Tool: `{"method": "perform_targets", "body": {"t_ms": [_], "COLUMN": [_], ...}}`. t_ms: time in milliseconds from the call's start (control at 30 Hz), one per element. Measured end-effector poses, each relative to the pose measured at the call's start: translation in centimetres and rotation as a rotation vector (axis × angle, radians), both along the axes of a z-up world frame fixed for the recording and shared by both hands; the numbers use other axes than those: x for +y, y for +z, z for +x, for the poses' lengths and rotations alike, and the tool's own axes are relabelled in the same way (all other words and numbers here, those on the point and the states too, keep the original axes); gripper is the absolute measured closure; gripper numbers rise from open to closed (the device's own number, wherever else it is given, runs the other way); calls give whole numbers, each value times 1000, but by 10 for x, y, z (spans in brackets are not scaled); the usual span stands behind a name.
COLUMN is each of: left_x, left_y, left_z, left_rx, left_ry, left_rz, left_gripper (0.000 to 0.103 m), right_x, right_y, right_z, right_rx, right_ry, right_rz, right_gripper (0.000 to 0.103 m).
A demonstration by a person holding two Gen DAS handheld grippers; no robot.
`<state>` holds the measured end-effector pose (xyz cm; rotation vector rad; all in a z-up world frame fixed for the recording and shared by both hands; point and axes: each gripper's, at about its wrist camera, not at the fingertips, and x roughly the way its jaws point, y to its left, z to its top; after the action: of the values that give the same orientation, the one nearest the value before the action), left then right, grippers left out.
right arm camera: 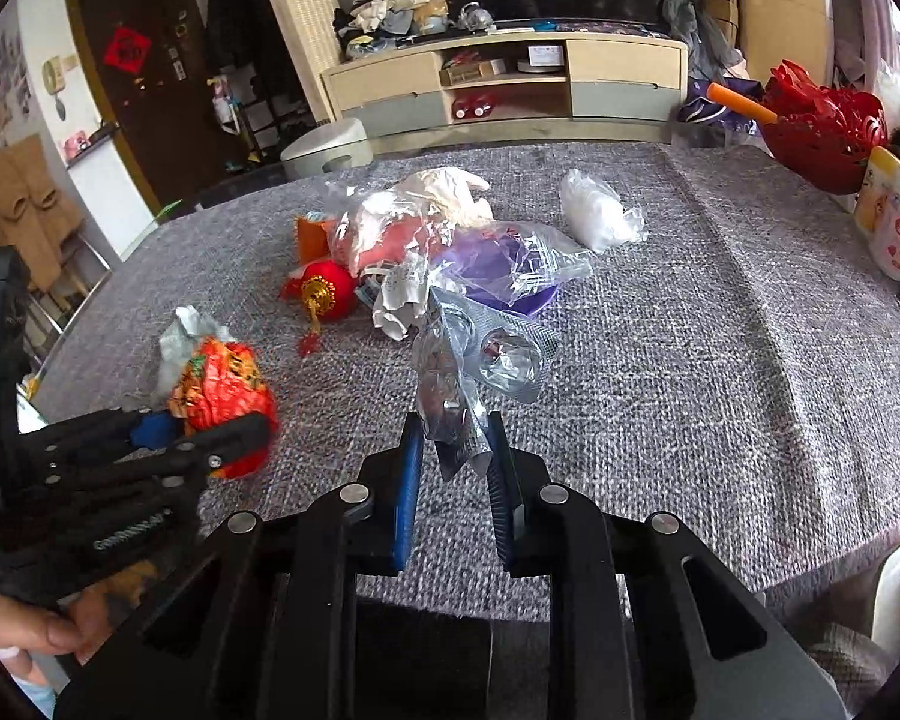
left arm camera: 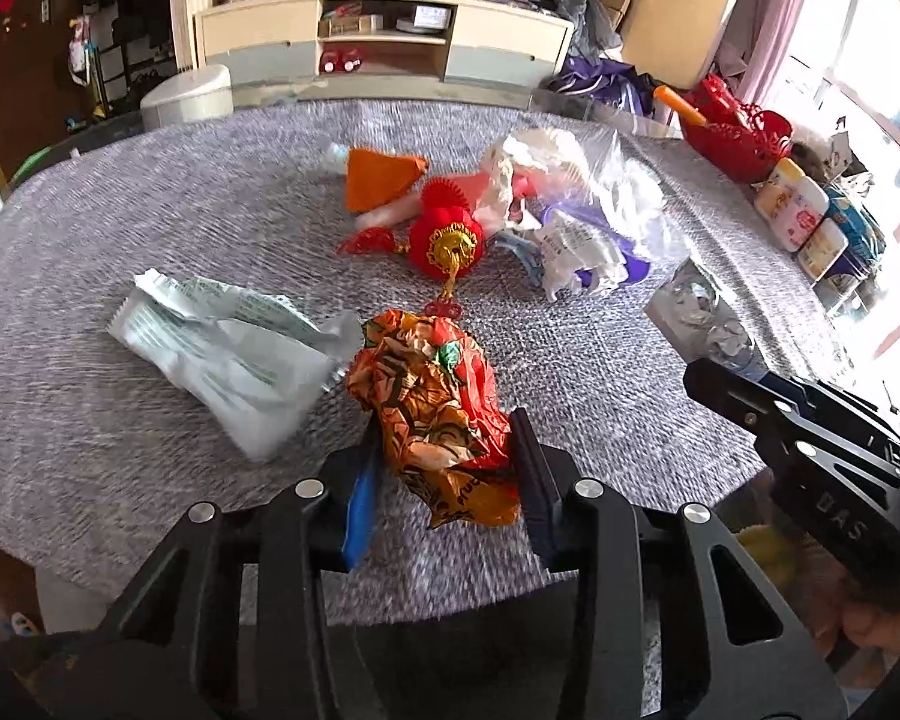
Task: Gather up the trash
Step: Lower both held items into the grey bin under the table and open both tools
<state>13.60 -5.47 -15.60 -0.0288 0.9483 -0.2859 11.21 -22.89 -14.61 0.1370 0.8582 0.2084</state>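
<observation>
My left gripper (left arm camera: 444, 441) is shut on a crumpled orange-red snack wrapper (left arm camera: 435, 396), held just over the grey tablecloth (left arm camera: 150, 210); it also shows in the right wrist view (right arm camera: 225, 387). My right gripper (right arm camera: 455, 435) is shut on a clear and silver blister pack (right arm camera: 480, 360); in the left wrist view this pack (left arm camera: 699, 312) shows ahead of the right gripper's fingers (left arm camera: 744, 405). A white-green wrapper (left arm camera: 234, 348) lies left of the snack wrapper. A trash pile with clear plastic bags (left arm camera: 576, 192) lies mid-table.
A red lantern ornament (left arm camera: 447, 237), an orange pouch (left arm camera: 378, 177) and a purple bowl (right arm camera: 504, 273) sit in the pile. A crumpled clear bag (right arm camera: 597, 210) lies apart. A red basket (right arm camera: 822, 120) and white tins (right arm camera: 891, 216) stand at the right edge. A TV cabinet (right arm camera: 510, 84) stands behind.
</observation>
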Motion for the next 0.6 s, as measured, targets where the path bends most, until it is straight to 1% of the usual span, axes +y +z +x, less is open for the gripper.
{"method": "perform_targets", "body": {"t_ms": [200,367,500,600], "left_x": [7,11,9,4], "left_y": [37,63,67,56], "left_z": [-31,-63,-87,-104], "left_rx": [-74,-118,-107,-73], "left_ry": [-9,-11,-33,-55], "left_rz": [-7,-19,-35,-45], "left_gripper": [66,66,65,66], "right_x": [7,2,1,5], "right_y": [25,38,37,29], "right_z": [-26,-52,-76,-89], "right_rx": [-55,-67,-46,-15], "right_ry": [-3,-39,-29,-6], "right_rz": [-15,-16,17,43], "right_gripper": [81,81,81,81]}}
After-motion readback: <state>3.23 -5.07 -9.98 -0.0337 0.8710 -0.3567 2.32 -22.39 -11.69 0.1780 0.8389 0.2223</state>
